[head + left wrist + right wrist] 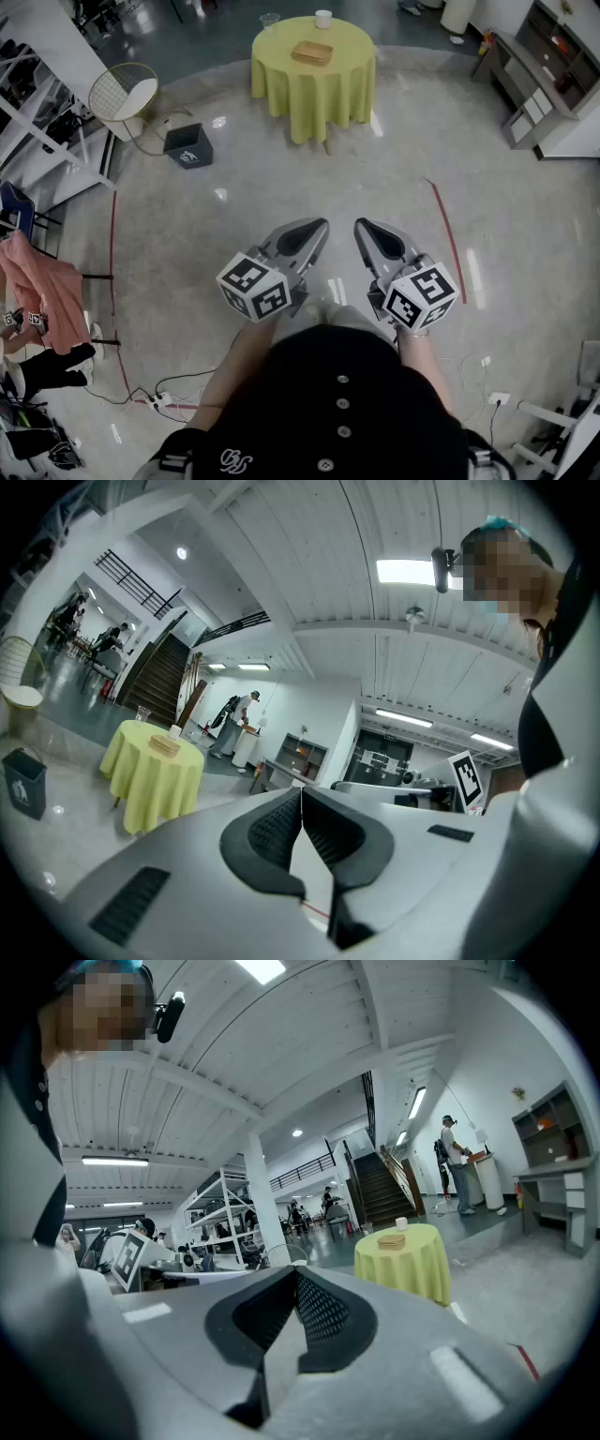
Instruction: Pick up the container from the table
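The container (312, 52) is a flat tan stack on a round table (314, 98) draped in yellow-green cloth, far ahead of me across the floor. A white cup (323, 18) and a clear glass (270, 20) stand behind it. My left gripper (321, 226) and right gripper (362, 226) are held side by side at waist height, both shut and empty, well short of the table. The left gripper view shows its shut tips (301, 789), with the table (150, 775) and container (165, 745) far off to the left. Past the shut tips (296, 1269) of the right gripper, the container (391, 1240) lies to the right.
A black bin (188, 145) and a white wire basket (124, 94) stand left of the table. A red tape line (448, 234) runs along the floor on the right. Grey shelving (548, 75) lines the right wall. Cables (159, 398) lie near my feet at the left. People stand in the distance.
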A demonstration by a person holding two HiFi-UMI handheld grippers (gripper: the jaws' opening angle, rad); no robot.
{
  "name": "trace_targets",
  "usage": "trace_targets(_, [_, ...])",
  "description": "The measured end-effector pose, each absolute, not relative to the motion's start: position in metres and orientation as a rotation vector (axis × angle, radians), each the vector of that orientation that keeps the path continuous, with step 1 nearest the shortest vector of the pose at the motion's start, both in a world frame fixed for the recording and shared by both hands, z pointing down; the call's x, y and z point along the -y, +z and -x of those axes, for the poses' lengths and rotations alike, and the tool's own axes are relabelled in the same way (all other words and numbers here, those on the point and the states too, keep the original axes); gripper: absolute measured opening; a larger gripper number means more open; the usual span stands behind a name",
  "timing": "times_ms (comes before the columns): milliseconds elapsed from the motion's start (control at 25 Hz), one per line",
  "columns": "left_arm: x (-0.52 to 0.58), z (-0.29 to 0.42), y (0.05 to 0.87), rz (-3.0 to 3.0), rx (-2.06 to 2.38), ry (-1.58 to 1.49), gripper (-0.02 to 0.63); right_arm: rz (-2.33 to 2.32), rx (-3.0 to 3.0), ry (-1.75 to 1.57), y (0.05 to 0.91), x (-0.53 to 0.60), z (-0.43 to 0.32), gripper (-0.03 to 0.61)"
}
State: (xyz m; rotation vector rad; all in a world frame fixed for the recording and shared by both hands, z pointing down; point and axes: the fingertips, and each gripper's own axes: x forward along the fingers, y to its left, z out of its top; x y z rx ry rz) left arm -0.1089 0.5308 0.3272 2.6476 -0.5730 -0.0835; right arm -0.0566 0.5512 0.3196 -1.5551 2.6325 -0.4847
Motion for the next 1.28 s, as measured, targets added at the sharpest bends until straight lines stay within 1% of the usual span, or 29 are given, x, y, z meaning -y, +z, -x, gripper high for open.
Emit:
trace_targets(400, [-0.535, 0.098, 0.334, -2.667, 0.514, -0.058, 0.014, 1.514, -2.673, -0.459, 0.322, -0.548, 0.065, 0.003])
trace_targets(800, [-0.525, 0.11, 0.328, -2.678, 0.531, -0.087, 0.014, 1.534, -2.732, -0.404, 0.322, -0.544, 0.082, 0.003])
trace_targets(1280, [-0.502, 0.129, 0.325, -2.688, 0.502, -0.113, 0.014, 1.59, -2.604, -0.441, 0.315, -0.512, 0.1, 0.003])
